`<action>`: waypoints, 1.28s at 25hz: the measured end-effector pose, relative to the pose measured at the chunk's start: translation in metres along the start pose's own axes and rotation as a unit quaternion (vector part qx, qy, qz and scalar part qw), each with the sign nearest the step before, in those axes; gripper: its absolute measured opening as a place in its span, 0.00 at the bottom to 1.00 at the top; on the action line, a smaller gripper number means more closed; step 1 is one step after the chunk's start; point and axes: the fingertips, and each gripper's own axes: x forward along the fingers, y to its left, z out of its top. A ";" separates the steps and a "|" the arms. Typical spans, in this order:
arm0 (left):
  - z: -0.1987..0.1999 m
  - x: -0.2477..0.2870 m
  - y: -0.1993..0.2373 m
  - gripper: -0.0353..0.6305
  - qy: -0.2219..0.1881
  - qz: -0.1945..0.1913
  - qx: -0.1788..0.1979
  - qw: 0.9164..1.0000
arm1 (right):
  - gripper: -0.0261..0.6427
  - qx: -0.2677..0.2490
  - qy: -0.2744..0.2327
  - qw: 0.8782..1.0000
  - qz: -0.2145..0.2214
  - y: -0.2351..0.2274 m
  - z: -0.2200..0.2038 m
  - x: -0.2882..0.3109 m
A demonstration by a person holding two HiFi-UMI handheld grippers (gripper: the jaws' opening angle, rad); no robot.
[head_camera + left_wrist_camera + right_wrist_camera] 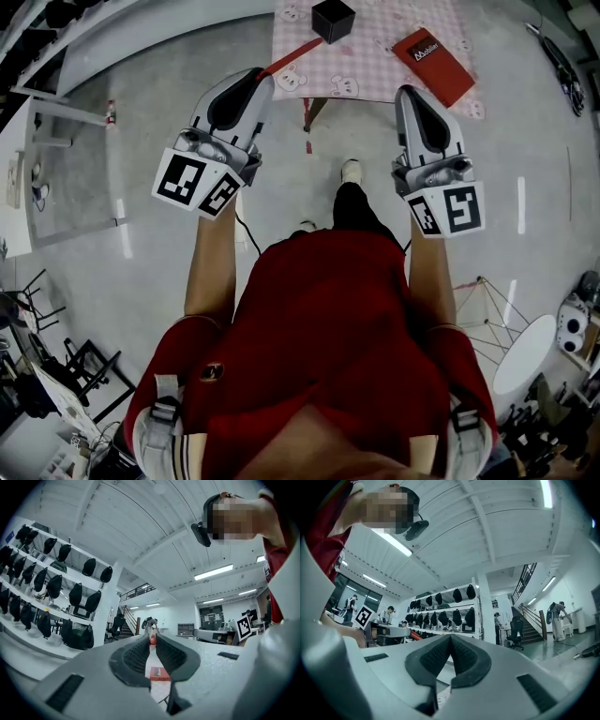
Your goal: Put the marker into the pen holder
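Marker [292, 57] lies diagonally — one end toward pen holder [333, 20].

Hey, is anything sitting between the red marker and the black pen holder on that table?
Nothing visible. The red marker lies at the near edge of the table; the black pen holder stands just past its far end, only bare cloth between. The red notebook lies off to the right, clear.

Bare floor [141, 141] ahead of me, free. Top centre, on the bench [375, 70]: pen holder [333, 19] and red booklet [433, 64] apart, open cloth between.
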 end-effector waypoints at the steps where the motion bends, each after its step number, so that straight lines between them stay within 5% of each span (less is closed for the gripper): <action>1: -0.001 0.010 0.003 0.12 0.003 0.002 0.002 1.000 | 0.04 -0.003 -0.001 1.000 0.002 -0.009 0.000 0.006; 20: -0.058 0.199 0.071 0.12 0.086 0.061 0.018 0.994 | 0.04 0.003 0.004 0.999 0.043 -0.197 -0.033 0.106; 32: -0.098 0.244 0.102 0.12 0.142 0.091 0.020 0.985 | 0.04 0.015 0.011 0.998 0.066 -0.243 -0.052 0.131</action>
